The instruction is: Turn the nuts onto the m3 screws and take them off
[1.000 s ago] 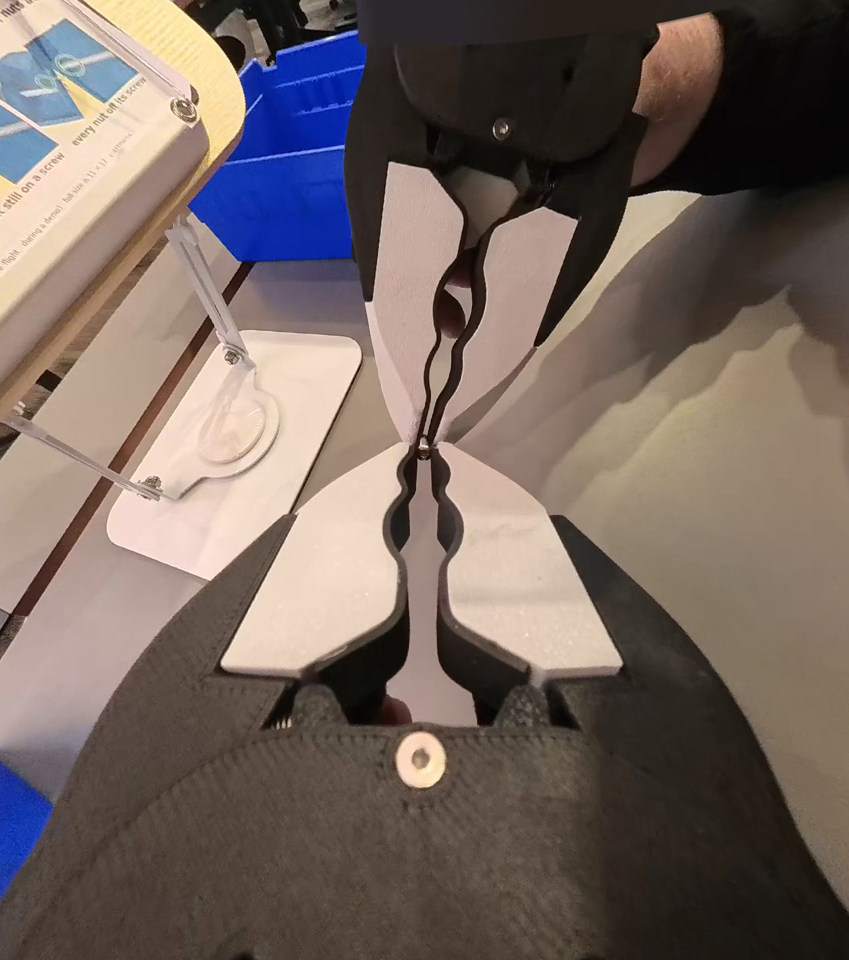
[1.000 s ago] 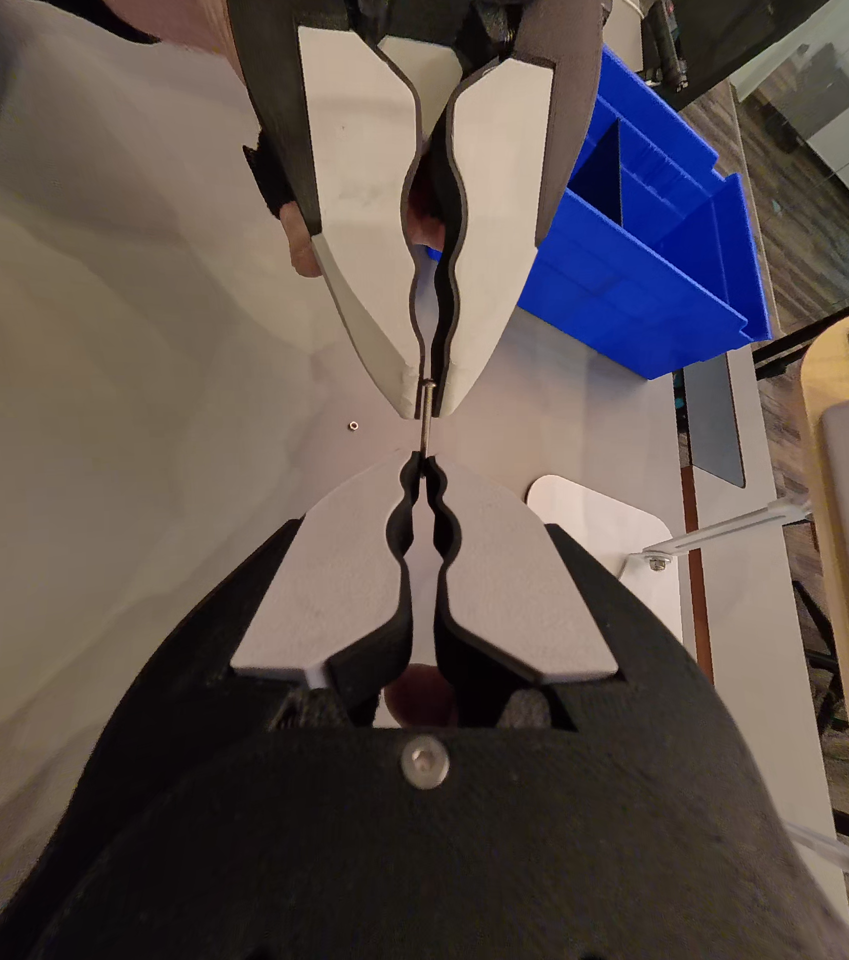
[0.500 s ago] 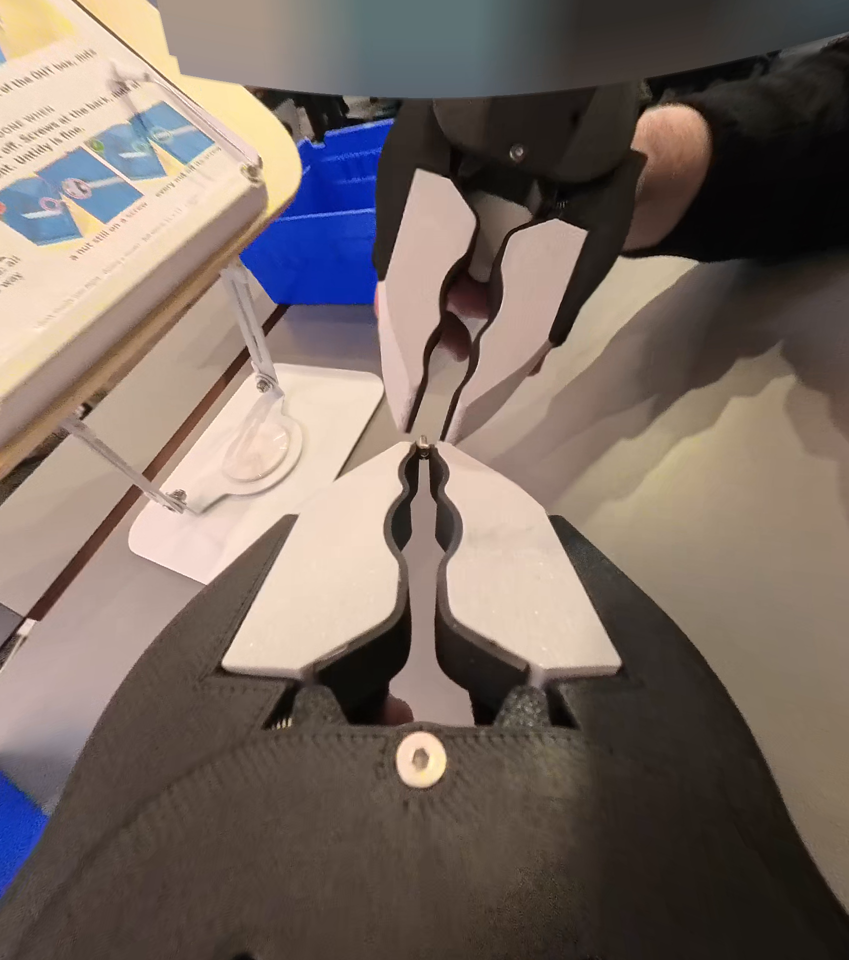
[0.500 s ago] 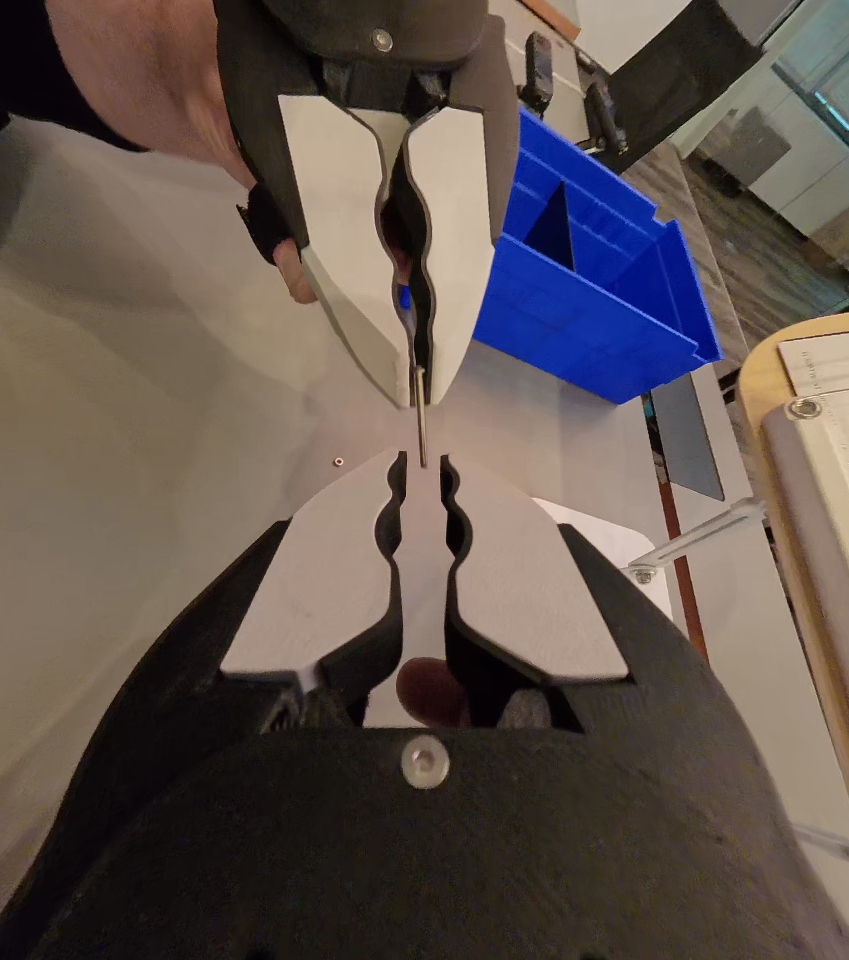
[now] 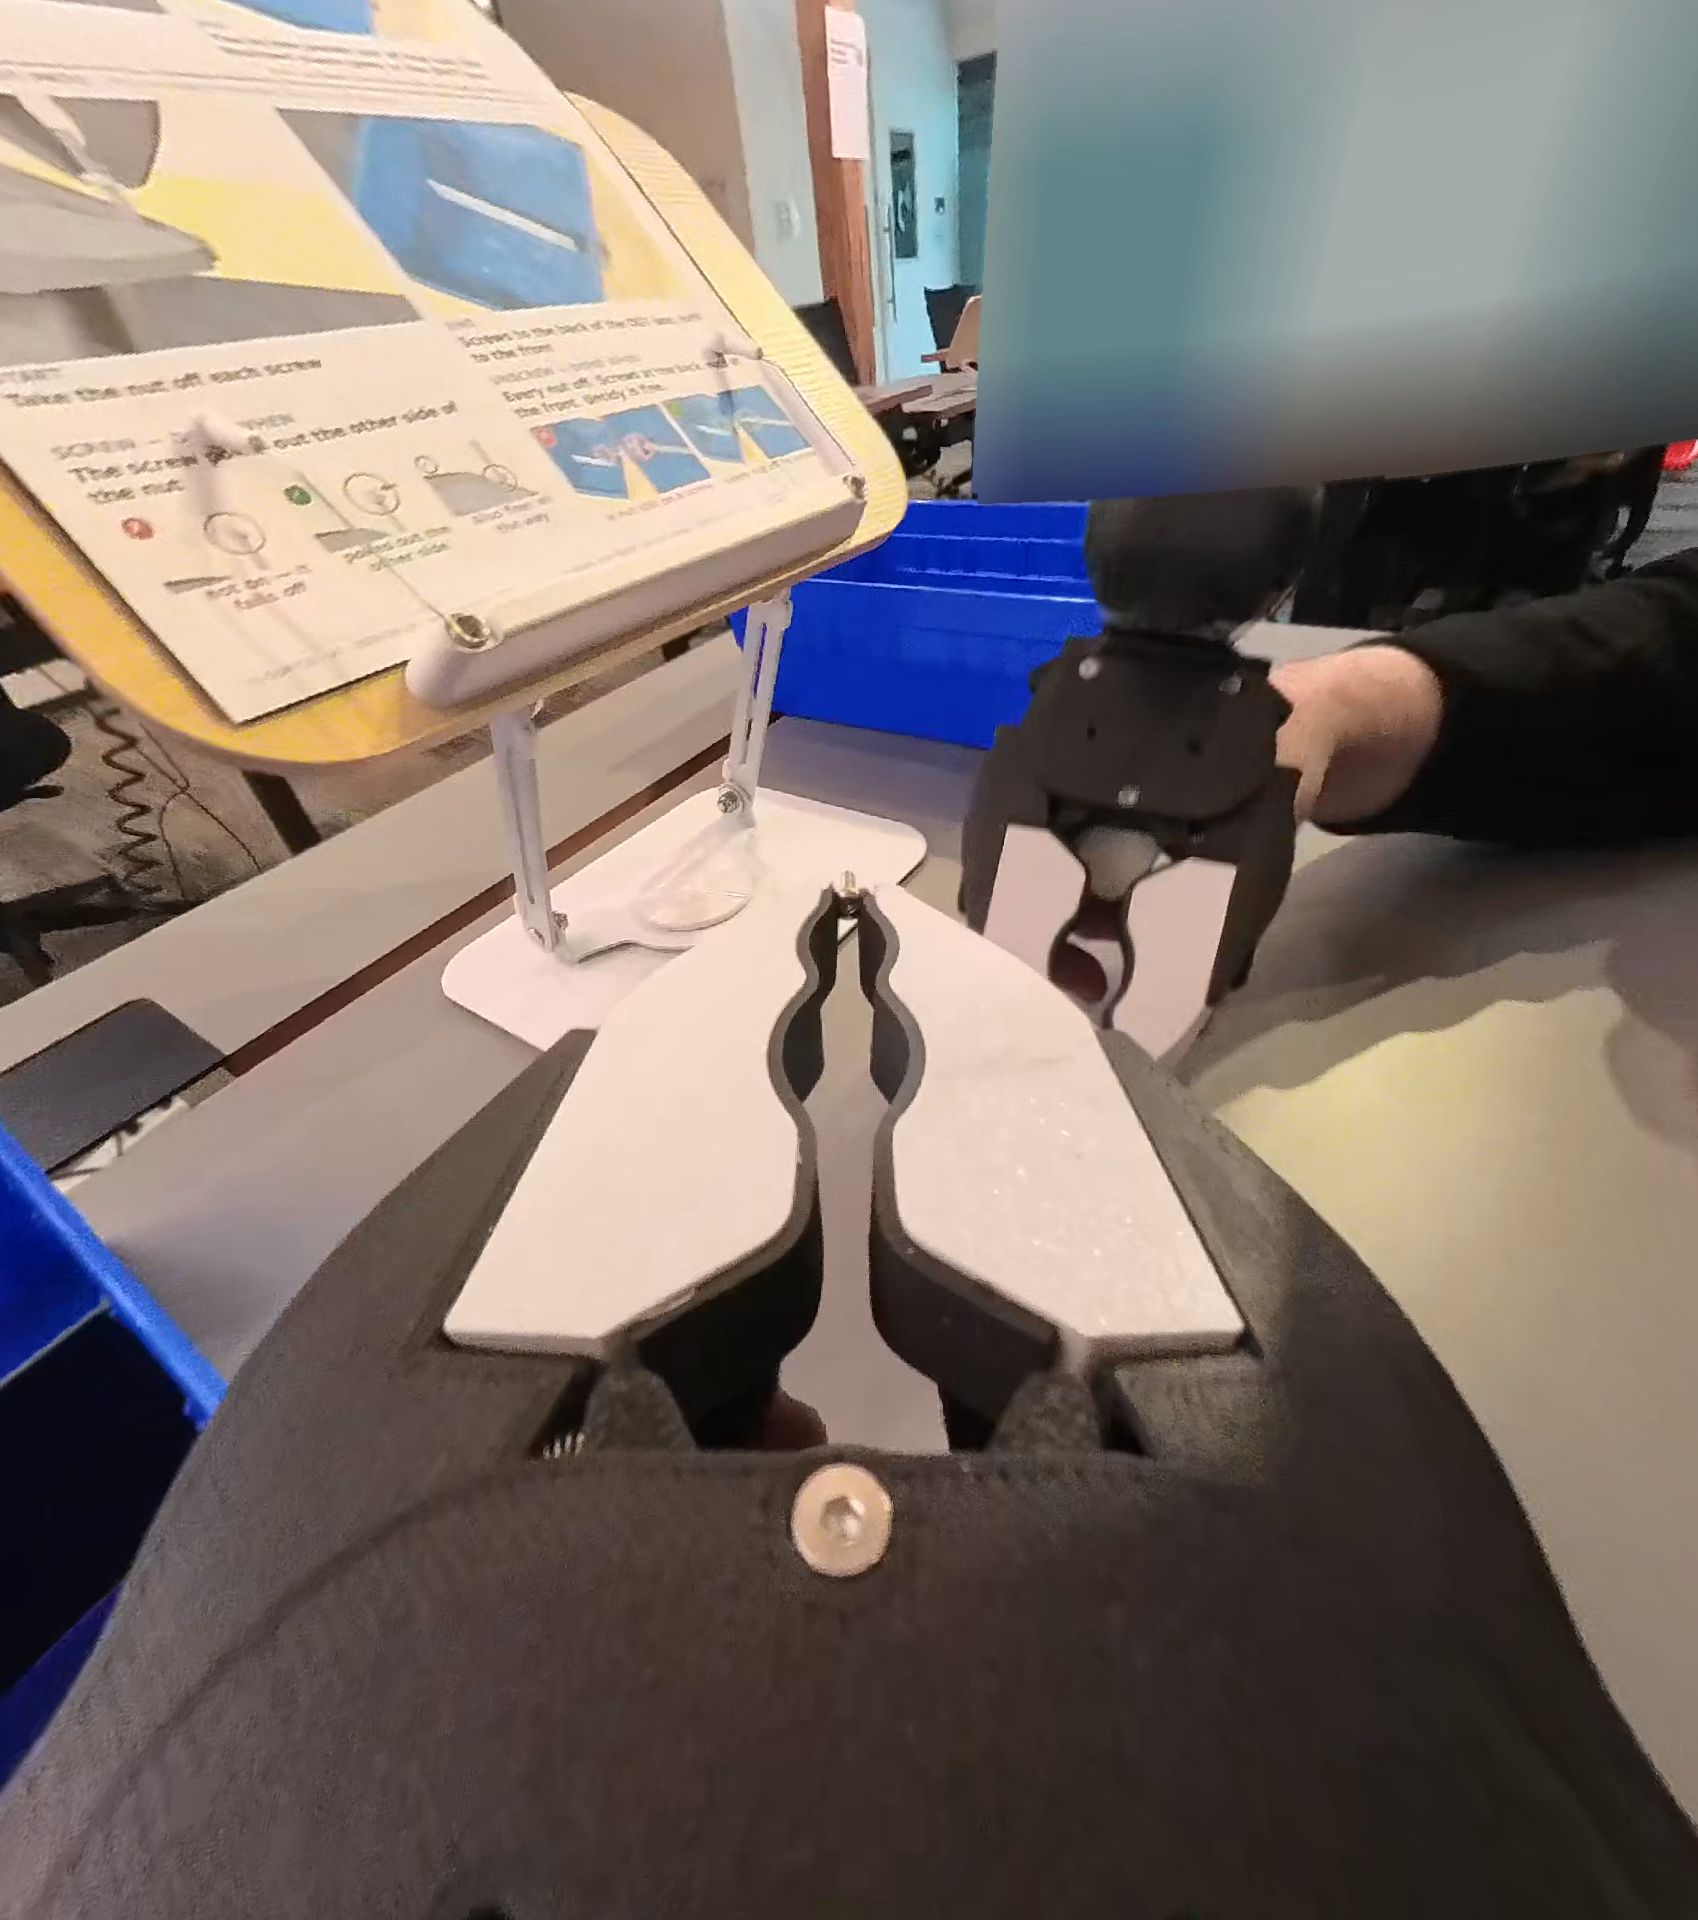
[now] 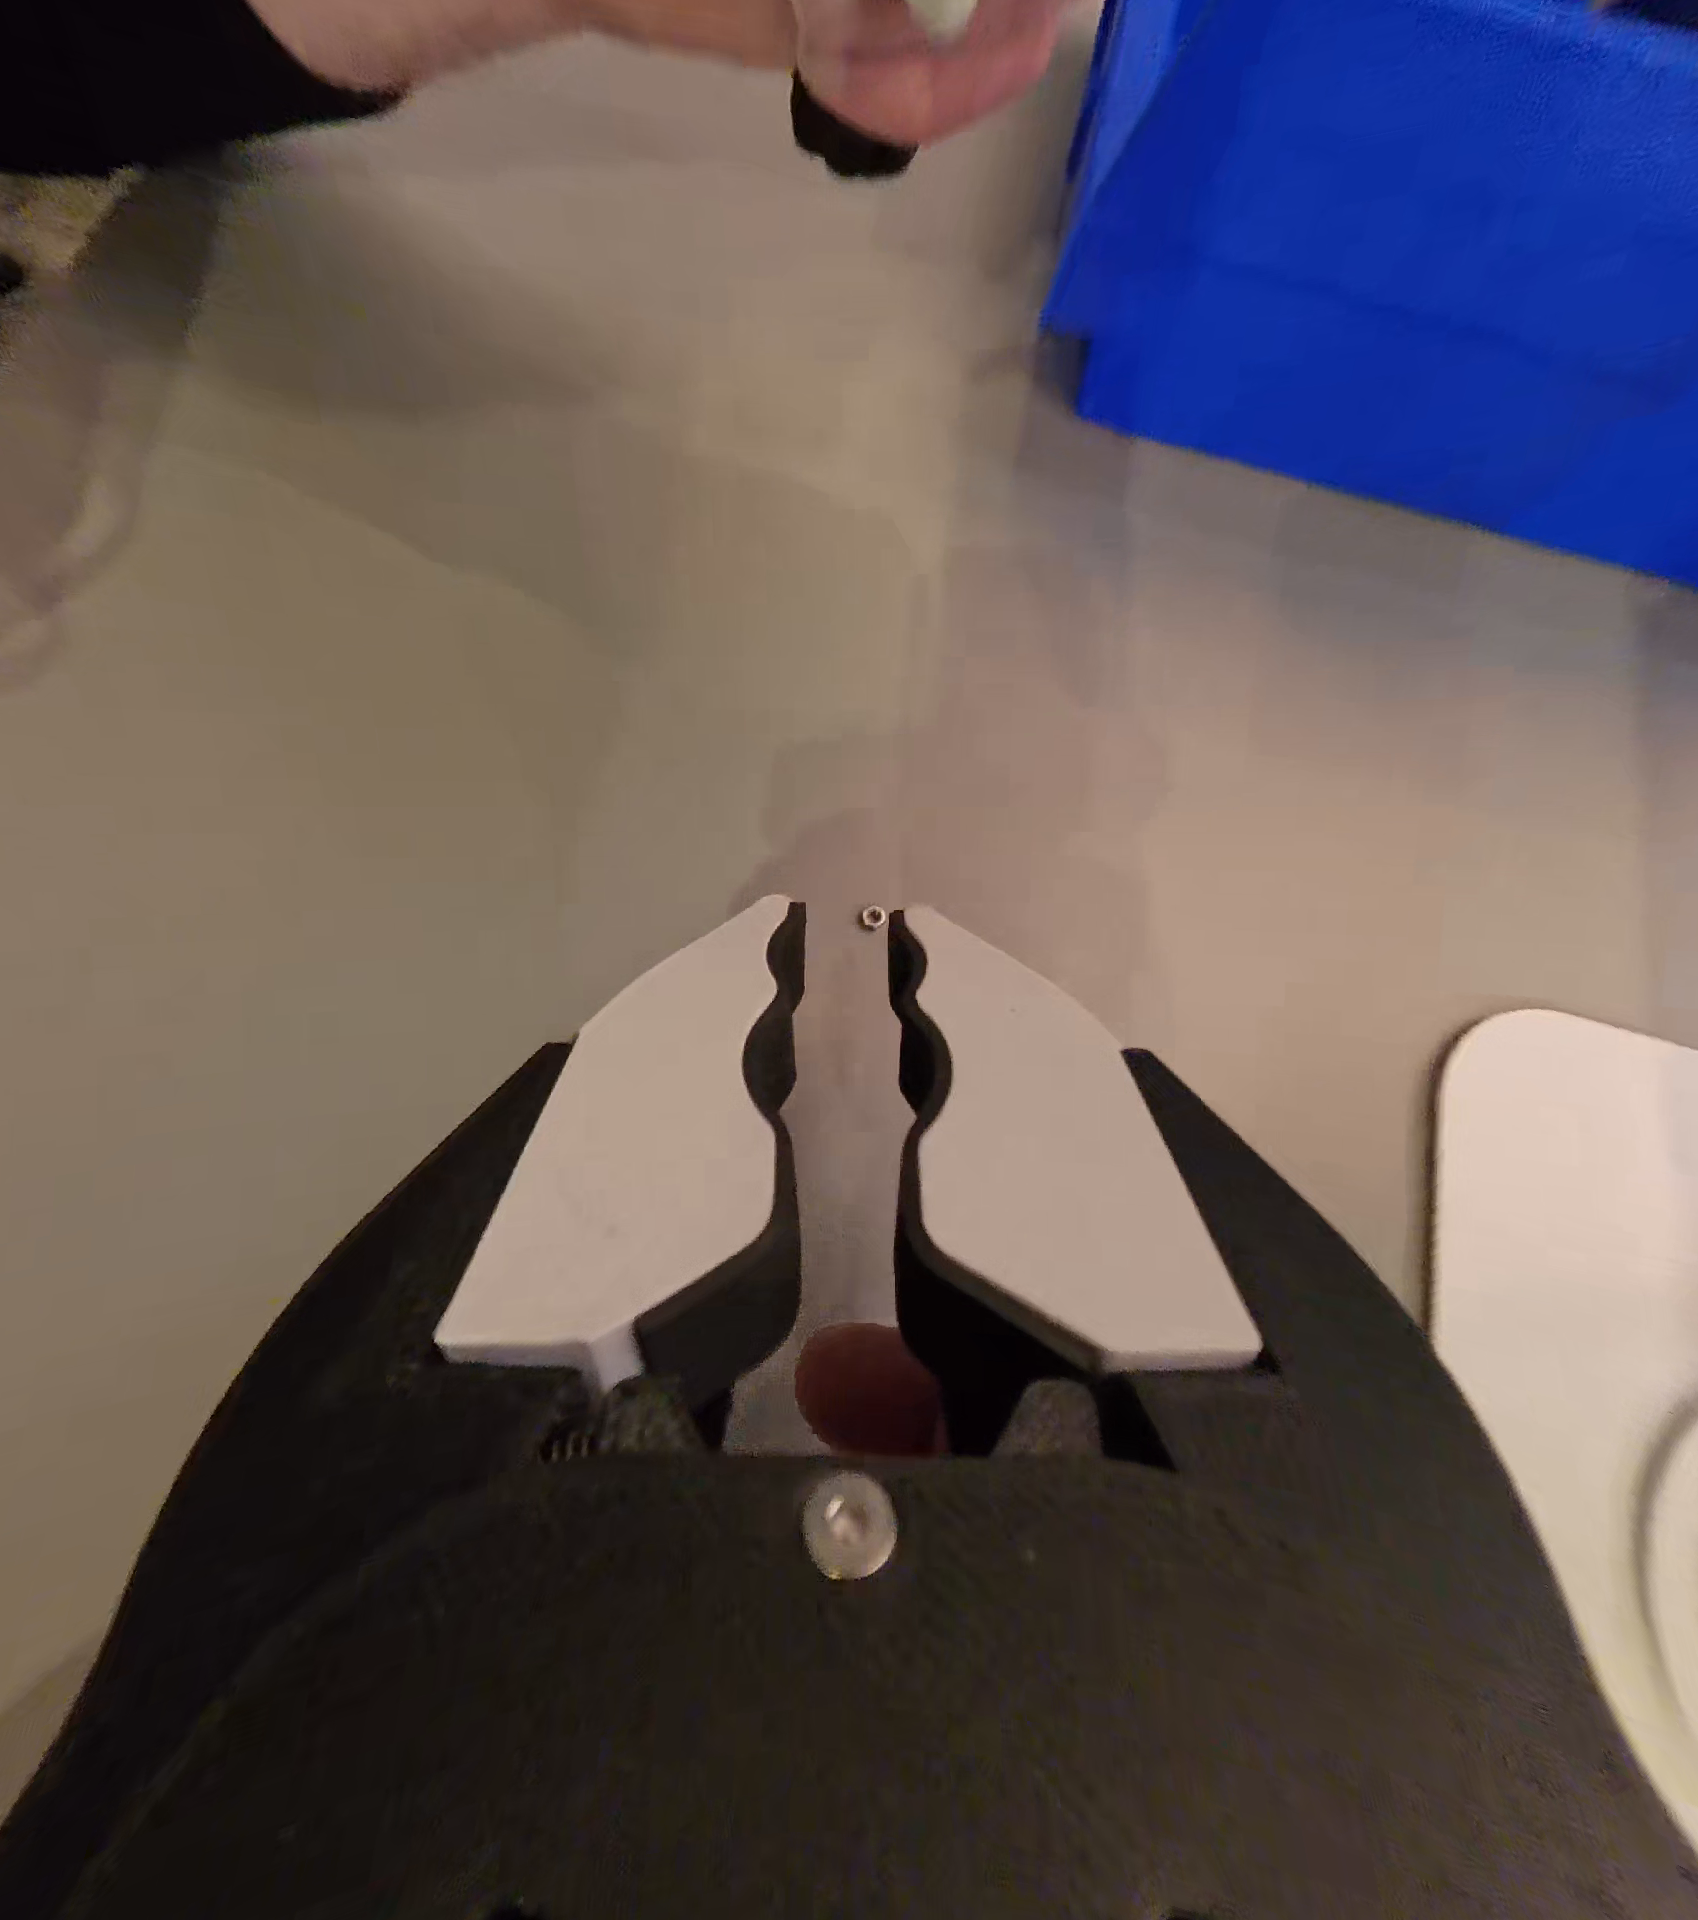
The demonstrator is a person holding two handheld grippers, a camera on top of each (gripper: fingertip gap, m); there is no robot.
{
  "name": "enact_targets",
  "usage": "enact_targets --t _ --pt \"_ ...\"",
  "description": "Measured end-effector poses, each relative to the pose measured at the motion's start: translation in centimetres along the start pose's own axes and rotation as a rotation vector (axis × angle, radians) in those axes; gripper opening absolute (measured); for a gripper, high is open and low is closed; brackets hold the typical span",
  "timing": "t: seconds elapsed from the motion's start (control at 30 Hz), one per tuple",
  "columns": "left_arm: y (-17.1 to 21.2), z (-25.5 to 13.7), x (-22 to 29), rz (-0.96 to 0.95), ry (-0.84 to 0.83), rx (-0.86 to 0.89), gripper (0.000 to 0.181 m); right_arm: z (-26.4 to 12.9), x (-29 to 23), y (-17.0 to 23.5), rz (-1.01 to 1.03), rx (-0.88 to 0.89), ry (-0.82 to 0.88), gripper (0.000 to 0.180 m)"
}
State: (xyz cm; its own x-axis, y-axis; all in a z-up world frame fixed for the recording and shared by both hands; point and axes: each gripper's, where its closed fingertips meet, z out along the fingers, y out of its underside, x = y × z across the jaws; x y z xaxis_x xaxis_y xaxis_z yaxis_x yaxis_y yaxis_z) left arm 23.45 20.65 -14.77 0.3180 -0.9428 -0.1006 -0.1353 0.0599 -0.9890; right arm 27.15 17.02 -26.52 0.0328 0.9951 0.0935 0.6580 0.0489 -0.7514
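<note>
Two blue bins [image 5: 928,613] and a tilted instruction board [image 5: 388,416] on its white stand [image 5: 689,914] sit around the grey table [image 6: 409,727] I work over. My left gripper [image 5: 850,906] is pressed together, pinching the m3 screw [image 5: 848,886] at its very tips. My right gripper [image 6: 847,914] is spread, pointing down at the table, with the nut [image 6: 872,915] lying loose between its tips, just beside the right one.

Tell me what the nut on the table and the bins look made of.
Nut: looks like bare metal, small, silvery and shiny against the matte grey table. Blue bin: probably moulded plastic, with uniform saturated colour and a smooth, slightly glossy wall; motion blur limits certainty.
</note>
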Motion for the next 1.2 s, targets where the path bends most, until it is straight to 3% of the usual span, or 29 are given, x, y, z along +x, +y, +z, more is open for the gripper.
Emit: enact_targets --t 0.43,0.77,0.93,1.2 --pt "0.6 -0.1 -2.1 -0.001 -0.030 0.011 0.003 3.5 0.8 1.9 0.061 -0.125 -0.057 0.017" --pt "0.7 -0.1 -2.5 -0.025 -0.021 0.039 0.003 3.7 0.9 1.9 0.076 -0.116 -0.055 0.006" --pt "0.4 -0.2 -2.4 -0.031 -0.017 0.055 0.003 3.6 0.5 1.9 0.082 -0.107 -0.084 0.012" --pt "0.2 -0.2 -2.2 -0.040 -0.003 0.066 0.003 3.6 0.7 2.1 0.062 -0.114 -0.066 0.006"
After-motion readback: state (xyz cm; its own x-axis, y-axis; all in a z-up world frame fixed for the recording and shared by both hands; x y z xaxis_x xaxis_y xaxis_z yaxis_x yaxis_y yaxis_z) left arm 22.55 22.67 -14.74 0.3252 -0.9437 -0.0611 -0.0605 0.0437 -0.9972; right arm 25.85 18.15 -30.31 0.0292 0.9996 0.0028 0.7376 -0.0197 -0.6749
